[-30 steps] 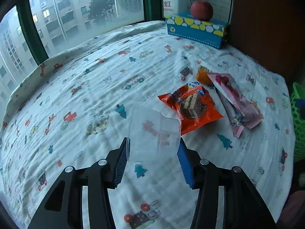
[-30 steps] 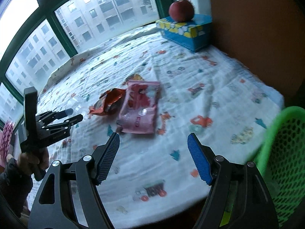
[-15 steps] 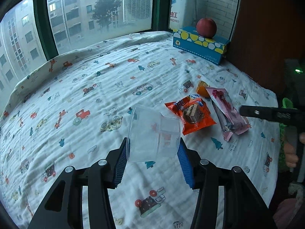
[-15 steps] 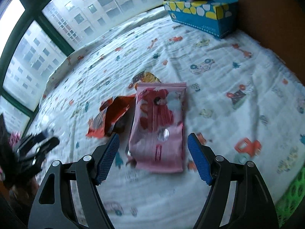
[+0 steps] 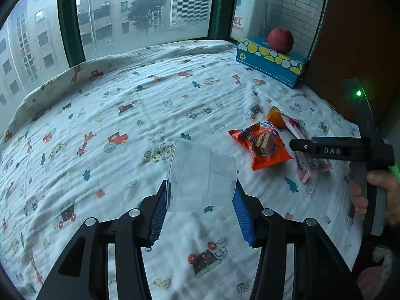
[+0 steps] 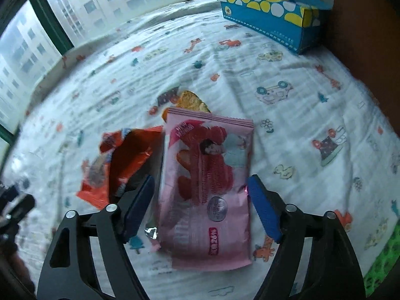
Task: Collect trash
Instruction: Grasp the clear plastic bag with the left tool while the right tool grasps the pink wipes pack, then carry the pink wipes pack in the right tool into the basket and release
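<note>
The left gripper (image 5: 200,212) pinches a clear plastic cup (image 5: 201,177) above the bed (image 5: 125,125); the right gripper (image 6: 200,200), jaws spread, straddles the pink wrapper (image 6: 210,170) beside the orange wrapper (image 6: 120,165), near the bed's right edge.

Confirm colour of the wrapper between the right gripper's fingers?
Pink wrapper, red print; clearest in right wrist view.

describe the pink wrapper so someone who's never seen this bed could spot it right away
Start at the blue spotted tissue box at the far corner of the cartoon-print bedsheet, then come toward the near edge to the small cluster of litter. The pink wrapper is the flat, long packet lying between the right gripper jaws, right of the crumpled orange wrapper.
</note>
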The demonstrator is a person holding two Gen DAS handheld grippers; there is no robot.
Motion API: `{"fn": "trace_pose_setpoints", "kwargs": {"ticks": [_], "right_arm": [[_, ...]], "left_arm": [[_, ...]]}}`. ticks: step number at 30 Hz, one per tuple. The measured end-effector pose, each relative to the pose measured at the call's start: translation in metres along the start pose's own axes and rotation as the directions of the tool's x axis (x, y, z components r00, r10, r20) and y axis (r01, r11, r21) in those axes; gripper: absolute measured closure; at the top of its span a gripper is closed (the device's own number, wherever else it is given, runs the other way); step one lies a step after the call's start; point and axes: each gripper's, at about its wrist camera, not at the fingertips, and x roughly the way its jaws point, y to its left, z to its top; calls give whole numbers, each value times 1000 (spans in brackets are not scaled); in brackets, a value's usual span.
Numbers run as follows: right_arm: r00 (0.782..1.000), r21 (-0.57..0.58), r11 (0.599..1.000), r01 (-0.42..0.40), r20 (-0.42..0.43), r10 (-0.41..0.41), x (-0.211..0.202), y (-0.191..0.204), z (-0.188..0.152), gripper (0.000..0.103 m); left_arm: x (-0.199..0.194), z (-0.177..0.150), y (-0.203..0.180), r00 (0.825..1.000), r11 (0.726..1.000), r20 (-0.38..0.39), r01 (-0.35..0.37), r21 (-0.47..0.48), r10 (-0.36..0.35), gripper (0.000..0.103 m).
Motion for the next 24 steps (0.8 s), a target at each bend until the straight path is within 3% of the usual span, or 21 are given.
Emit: {"fn": "trace_pose_setpoints", "kwargs": {"ticks": [4,7,24], "right_arm": [[1000,-15,1000,17,6,-17,-1,-3,-5,42],[1000,-6,1000,-18,10,19,-7,-5,-8,47],[990,17,998,-60,126,58,-100,-28,-56,49]], "left_arm": [[-1,-1,1,1000,1000,0,2,-8,-2,54],[-2,-1,0,1000,1000,3,9,-13,-9,54],[-34,1,-50,996,997,47,68,33,-70,55]]}}
